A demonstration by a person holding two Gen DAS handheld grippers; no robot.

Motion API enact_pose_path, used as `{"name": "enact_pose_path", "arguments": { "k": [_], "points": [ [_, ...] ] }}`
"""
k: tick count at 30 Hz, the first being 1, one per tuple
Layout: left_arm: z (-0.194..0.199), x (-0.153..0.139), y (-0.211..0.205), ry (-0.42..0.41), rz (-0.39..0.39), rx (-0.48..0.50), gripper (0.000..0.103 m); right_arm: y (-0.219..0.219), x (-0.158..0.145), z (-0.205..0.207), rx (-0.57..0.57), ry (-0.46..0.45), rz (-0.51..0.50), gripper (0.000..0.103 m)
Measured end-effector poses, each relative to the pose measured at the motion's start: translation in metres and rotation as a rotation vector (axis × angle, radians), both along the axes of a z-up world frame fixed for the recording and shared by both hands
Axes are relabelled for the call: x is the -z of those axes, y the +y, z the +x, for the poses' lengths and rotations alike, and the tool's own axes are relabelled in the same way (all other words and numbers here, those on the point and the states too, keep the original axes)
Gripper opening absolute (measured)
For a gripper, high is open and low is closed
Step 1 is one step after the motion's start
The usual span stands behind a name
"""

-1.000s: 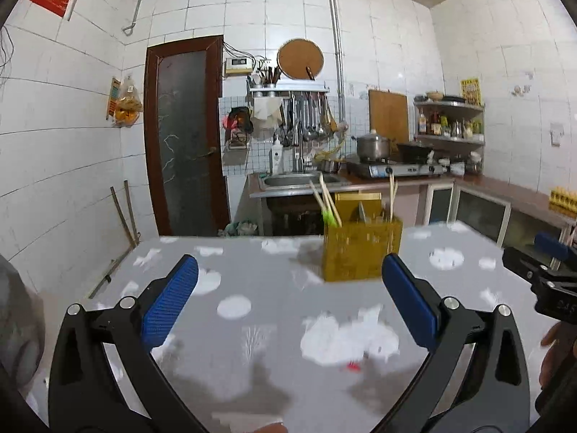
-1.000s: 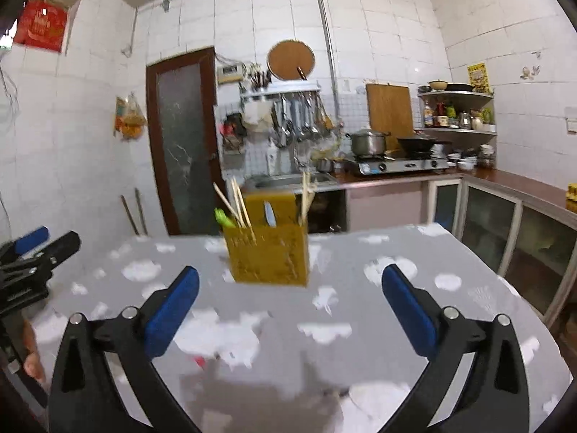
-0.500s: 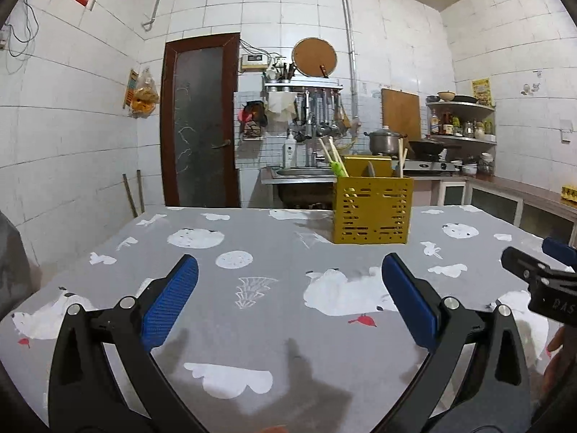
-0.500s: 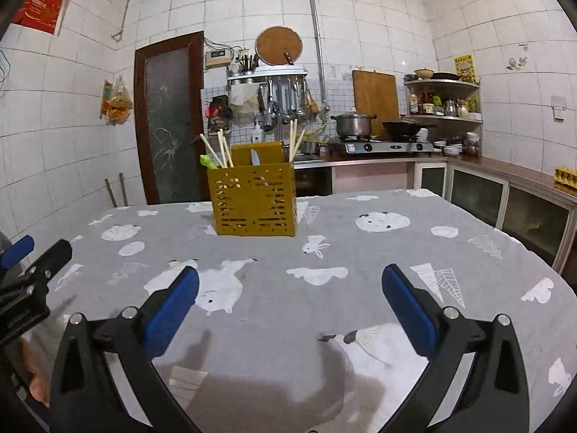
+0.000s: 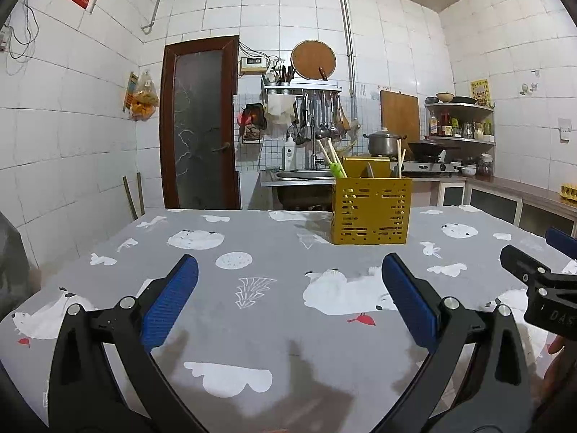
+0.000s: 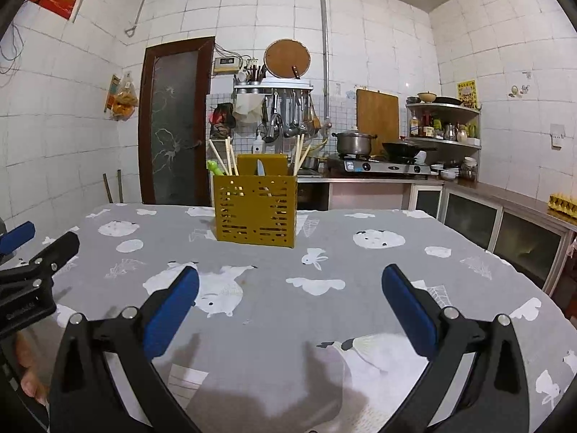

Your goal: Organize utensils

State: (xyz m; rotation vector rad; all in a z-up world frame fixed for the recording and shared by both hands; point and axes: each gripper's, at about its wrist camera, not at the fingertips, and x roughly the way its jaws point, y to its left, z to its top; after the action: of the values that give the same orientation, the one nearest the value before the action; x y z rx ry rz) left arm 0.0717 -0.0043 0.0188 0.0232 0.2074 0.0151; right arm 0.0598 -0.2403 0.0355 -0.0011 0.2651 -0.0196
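Observation:
A yellow slotted utensil holder (image 5: pixel 371 210) stands on the far part of the grey patterned table (image 5: pixel 274 310); it also shows in the right wrist view (image 6: pixel 255 210). Wooden chopsticks (image 6: pixel 228 158), a green-tipped utensil (image 6: pixel 215 168) and a knife blade (image 6: pixel 259 167) stick up from it. My left gripper (image 5: pixel 288 301) is open and empty, low over the near table. My right gripper (image 6: pixel 290 303) is open and empty, to the right of the left one. Each gripper shows at the edge of the other's view.
Behind the table are a sink (image 5: pixel 301 175), hanging ladles (image 5: pixel 317 119), a pot on a stove (image 6: pixel 353 142), a shelf of bottles (image 6: pixel 443 126) and a brown door (image 5: pixel 200 122). Low cabinets (image 6: pixel 505 223) run along the right wall.
Both views have tilted from looking down at the table to looking level across it. Both grippers now sit lower near the table's front edge. The jaws have stayed open.

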Motion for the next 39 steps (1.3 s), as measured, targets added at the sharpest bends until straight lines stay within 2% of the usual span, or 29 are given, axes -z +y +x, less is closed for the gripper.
{"name": "enact_pose_path", "arguments": {
  "k": [19, 39],
  "points": [
    [-0.0029, -0.0006, 0.0018, -0.001, -0.025, 0.011, 0.099, -0.0013, -0.0039, -0.0068, 0.027, -0.024, 0.01, 0.099],
    [-0.0028, -0.0014, 0.0, -0.011, -0.015, 0.013, 0.099, -0.0023, -0.0047, -0.0067, 0.029, -0.028, 0.008, 0.099]
  ]
}}
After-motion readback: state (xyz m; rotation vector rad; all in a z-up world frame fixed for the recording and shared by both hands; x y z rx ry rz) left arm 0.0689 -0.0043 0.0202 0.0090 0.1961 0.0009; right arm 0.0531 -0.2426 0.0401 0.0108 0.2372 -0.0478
